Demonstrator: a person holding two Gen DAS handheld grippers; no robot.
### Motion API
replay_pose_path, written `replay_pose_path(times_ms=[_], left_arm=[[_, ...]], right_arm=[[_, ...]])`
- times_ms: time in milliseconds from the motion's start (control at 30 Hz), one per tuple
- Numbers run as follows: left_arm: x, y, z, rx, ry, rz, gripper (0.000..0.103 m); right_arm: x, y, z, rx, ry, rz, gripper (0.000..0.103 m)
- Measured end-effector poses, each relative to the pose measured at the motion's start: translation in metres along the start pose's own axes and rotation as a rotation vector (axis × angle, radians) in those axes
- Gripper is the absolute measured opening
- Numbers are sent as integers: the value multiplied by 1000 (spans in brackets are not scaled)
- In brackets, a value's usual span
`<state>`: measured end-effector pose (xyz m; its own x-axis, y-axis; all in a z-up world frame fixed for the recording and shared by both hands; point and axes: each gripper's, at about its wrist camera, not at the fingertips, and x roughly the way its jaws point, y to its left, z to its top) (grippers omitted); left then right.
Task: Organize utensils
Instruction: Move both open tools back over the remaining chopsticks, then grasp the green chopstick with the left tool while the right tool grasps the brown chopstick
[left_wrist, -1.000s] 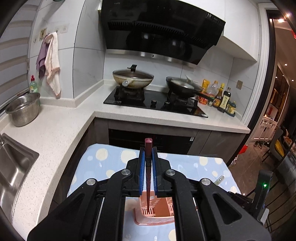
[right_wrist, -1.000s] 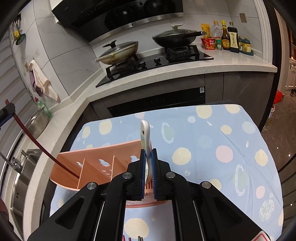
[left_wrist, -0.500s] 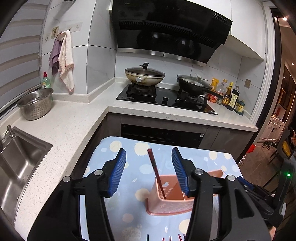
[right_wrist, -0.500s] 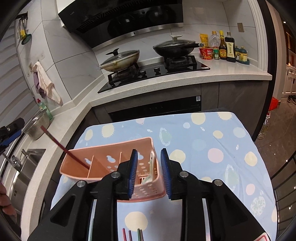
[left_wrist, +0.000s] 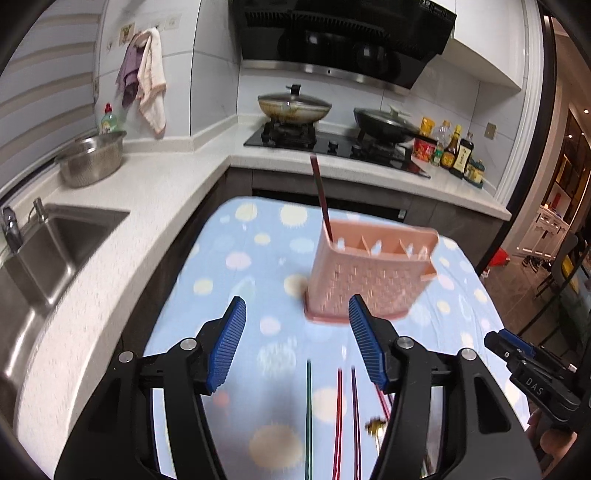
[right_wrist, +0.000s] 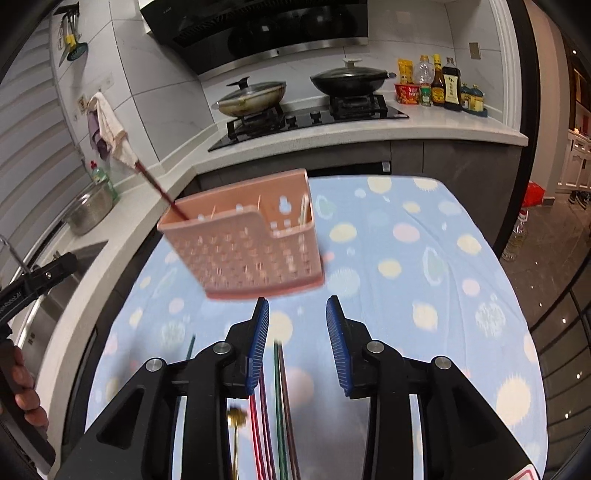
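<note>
Both grippers have backed away from the pink utensil caddy (left_wrist: 373, 273) since 0.5 s ago, and more cloth shows between fingers and caddy in each wrist view.

Left gripper (left_wrist: 297, 341): jaws spread wide, nothing held. The dark red chopstick (left_wrist: 322, 199) it gripped 1 s ago now stands alone, leaning in the caddy's left end compartment.

Right gripper (right_wrist: 297, 347): jaws parted, narrower than the left, empty. The pale spoon (right_wrist: 303, 211) it held 1 s ago sits in the right end compartment, only its handle showing above the rim.

Reading: 2 pieces delivered, both tools free and retreating toward the loose stock. The caddy stands upright near the middle of the blue spotted tablecloth (right_wrist: 424, 258).

Remaining utensils lie on the cloth just below the fingers: a green chopstick (left_wrist: 308, 413), red and purple ones (left_wrist: 339, 417), and something gold-tipped (right_wrist: 236, 417), probably a small spoon or fork. I judge the next pickup comes from this row.

Hard to make out:
- Both views carry motion blur; caddy holes and dividers smear.
- Exact chopstick count uncertain. The sticks overlap, run under the gripper bodies and are cut off at the lower edge.
- Caddy's middle compartments look empty, but their floors are hidden.
- Gold item's shape is unresolved.
</note>
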<state>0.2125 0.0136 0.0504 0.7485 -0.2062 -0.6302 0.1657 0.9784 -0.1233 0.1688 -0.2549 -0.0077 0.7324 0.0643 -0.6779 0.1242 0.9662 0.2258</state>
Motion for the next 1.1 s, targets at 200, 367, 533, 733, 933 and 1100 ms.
replay_pose_path(times_ms=[200,367,533,733,933,1100], left_arm=[[-8,4,-64,-6,87,16,55],[-9,5,-111,-2,160,34,55],[-9,5,-150,-9,230,33,55],[-9,1,-188,12,293,34,55],[-7,5,-202,16,306,49,55],[-5,11,-204,1,310,51,55]], right_arm=[[-23,-2,-54,-30,47,-50,32],[-31,-7,-95,-18,109,-54,32],[-35,-14,-131,8,165,-53,32],[-34,-12,-159,9,214,-54,32],[-31,-7,-169,-5,221,-51,32],[-26,-8,-173,-11,236,-56,32]])
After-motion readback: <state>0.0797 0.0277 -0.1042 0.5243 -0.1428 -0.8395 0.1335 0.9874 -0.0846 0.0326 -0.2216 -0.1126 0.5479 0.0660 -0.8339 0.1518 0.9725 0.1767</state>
